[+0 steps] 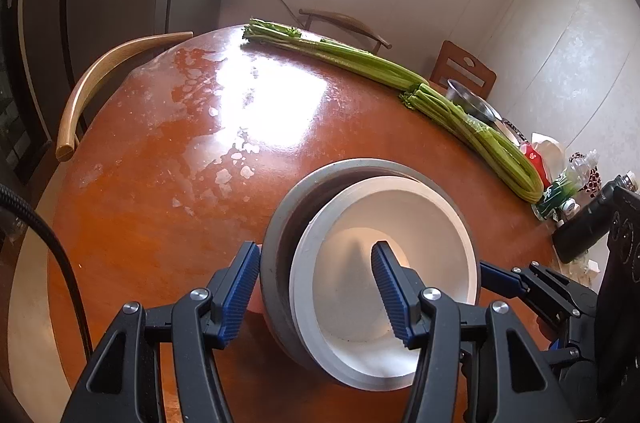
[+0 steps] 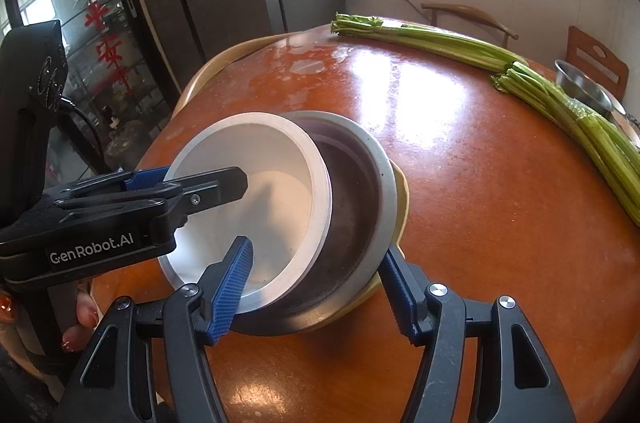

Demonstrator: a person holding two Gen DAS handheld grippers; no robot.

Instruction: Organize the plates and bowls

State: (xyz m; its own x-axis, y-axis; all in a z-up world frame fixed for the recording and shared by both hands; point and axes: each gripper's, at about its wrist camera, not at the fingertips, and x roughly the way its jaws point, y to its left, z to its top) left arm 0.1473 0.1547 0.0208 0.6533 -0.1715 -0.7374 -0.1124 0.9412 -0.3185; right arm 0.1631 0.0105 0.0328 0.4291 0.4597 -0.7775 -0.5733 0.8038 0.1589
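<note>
Bowls sit nested near the table's (image 1: 160,151) near edge: a white bowl (image 1: 384,263) tilted inside a grey bowl (image 2: 360,207). Left gripper (image 1: 316,287) straddles both left walls, right gripper (image 2: 320,279) both right walls; contact unclear. Stiff, breakable, slippery; grip rims.

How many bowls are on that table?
3: a white bowl tilted inside a grey bowl near the front edge, and a metal bowl at the far right behind the celery. Others may be hidden.
</note>
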